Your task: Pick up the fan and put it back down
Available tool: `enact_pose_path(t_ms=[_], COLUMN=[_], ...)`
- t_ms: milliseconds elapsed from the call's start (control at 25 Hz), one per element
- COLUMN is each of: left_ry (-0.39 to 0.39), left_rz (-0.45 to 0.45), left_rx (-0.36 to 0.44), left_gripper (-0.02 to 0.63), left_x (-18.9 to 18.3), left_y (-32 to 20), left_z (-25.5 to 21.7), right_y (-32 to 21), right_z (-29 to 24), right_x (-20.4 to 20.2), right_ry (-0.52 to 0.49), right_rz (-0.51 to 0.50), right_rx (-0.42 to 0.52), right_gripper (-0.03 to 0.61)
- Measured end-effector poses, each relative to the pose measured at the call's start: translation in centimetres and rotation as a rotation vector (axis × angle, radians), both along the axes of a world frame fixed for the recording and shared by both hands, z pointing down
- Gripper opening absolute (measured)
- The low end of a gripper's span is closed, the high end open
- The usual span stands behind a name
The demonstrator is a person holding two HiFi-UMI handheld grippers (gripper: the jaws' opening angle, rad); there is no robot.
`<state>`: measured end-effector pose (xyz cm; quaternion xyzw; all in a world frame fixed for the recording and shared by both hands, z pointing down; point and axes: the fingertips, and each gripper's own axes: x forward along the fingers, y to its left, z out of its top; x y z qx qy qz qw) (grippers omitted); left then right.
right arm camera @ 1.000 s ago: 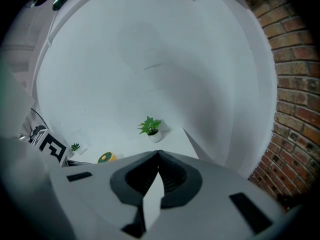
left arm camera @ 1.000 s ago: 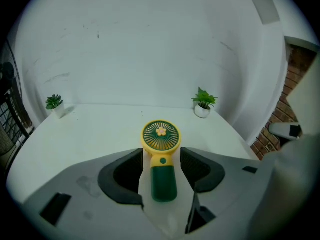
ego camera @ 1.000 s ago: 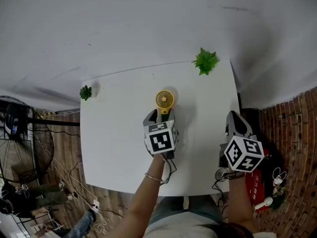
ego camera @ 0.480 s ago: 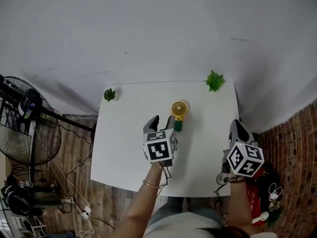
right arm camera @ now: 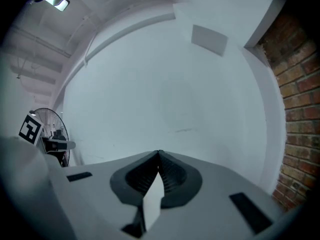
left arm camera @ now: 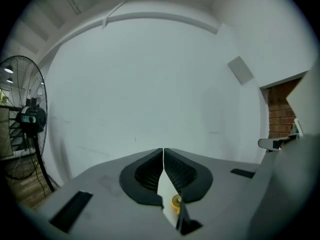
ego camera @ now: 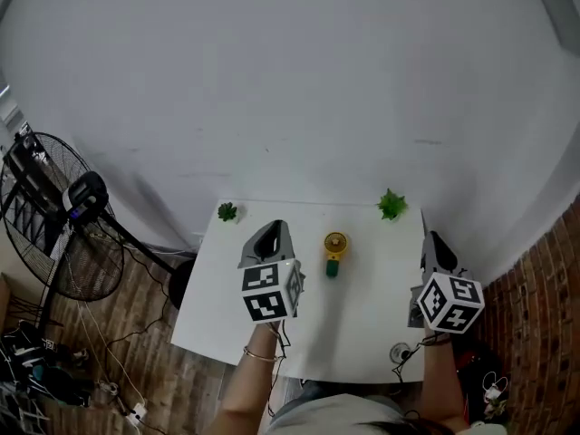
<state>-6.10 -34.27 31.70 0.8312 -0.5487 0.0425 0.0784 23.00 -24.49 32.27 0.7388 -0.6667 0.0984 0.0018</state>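
The small fan [ego camera: 335,252], yellow head on a green handle, lies on the white table [ego camera: 362,324] between my two grippers. My left gripper [ego camera: 275,227] is raised above the table to the fan's left and holds nothing. Its jaws have just been closing and now meet tip to tip. In the left gripper view the gripper [left arm camera: 163,151] points at the white wall, and a bit of the yellow fan [left arm camera: 176,201] shows low behind the pads. My right gripper [ego camera: 428,240] hovers over the table's right edge, shut and empty, and its own view shows the gripper [right arm camera: 159,154] facing the wall.
Two small green plants [ego camera: 227,211] [ego camera: 391,204] stand at the table's far corners. A tall black floor fan [ego camera: 54,234] stands left of the table, with cables on the wooden floor below it. A brick wall [ego camera: 553,270] lies to the right.
Both grippers have risen well above the table. The left one, open at the fan's handle a second ago, drew back to the left and shut. The fan stays on the table.
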Motion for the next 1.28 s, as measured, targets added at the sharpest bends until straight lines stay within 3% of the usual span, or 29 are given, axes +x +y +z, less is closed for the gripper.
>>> enact_pose_path(t_ms=[120, 280, 600, 1280], left_ry=[0.018, 0.032, 0.049, 0.049], left_rz=[-0.016, -0.047, -0.083, -0.072], left_rx=[0.111, 0.164, 0.164, 0.143], left_gripper=[0.012, 0.012, 0.012, 0.012], left_x=[-1.1, -2.2, -4.2, -4.4], left_y=[1.0, 1.8, 1.8, 0.6], left_z=[-3.5, -5.1, -5.1, -4.4], right_y=[0.2, 0.5, 0.2, -0.5], right_z=[-2.4, -3.6, -4.4, -4.0], right_x=[-0.8, -1.5, -2.6, -3.4], right_ry=[0.028, 0.042, 0.052, 0.051], right_rz=[-0.018, -0.036, -0.05, -0.055], right_rx=[0.048, 0.078, 0.094, 0.08], right_gripper=[0.0, 0.0, 0.0, 0.0])
